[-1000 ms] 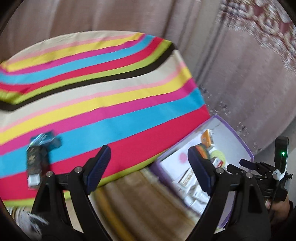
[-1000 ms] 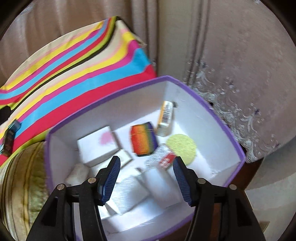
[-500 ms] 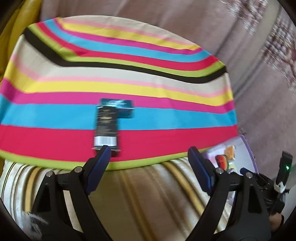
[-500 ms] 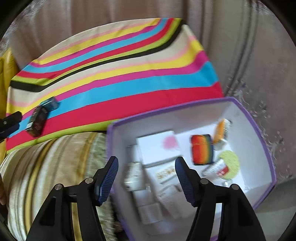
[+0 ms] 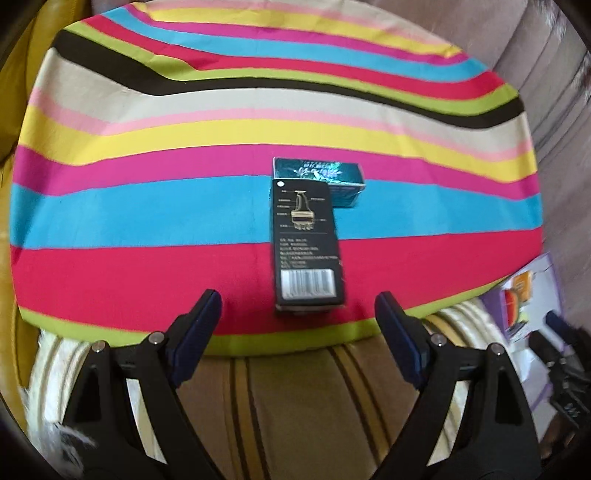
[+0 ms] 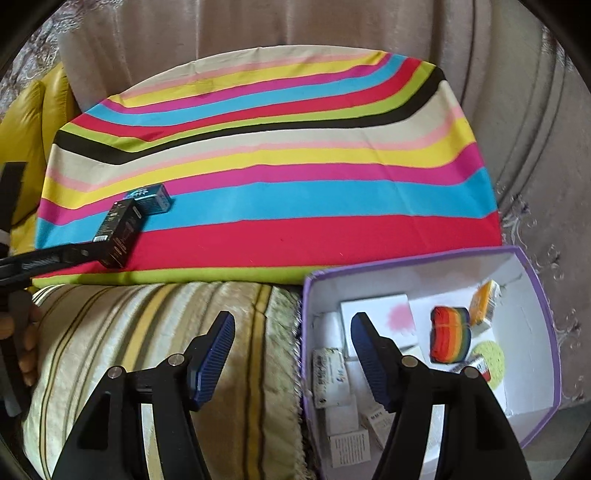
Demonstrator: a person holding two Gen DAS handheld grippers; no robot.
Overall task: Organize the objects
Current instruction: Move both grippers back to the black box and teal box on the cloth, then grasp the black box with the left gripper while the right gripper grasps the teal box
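A black box (image 5: pixel 306 247) with a barcode lies on the striped cloth (image 5: pixel 147 206), its far end resting against a teal box (image 5: pixel 319 177). My left gripper (image 5: pixel 297 317) is open and empty, just in front of the black box. Both boxes also show in the right wrist view, the black box (image 6: pixel 120 230) and the teal box (image 6: pixel 151 199), at the left. My right gripper (image 6: pixel 291 341) is open and empty above the cushion edge beside the purple-rimmed white box (image 6: pixel 532 280), which holds several small packages and a rainbow item (image 6: pixel 450 338).
A beige striped cushion (image 6: pixel 147 332) runs along the front of the cloth. Curtains (image 6: pixel 332 26) hang behind. A yellow cushion (image 6: pixel 33 110) sits at the far left. The left gripper's arm (image 6: pixel 44 258) reaches in from the left.
The left gripper has swung so the black box now lies centred just ahead of its fingers. The right gripper has moved left, away from over the purple-rimmed box.
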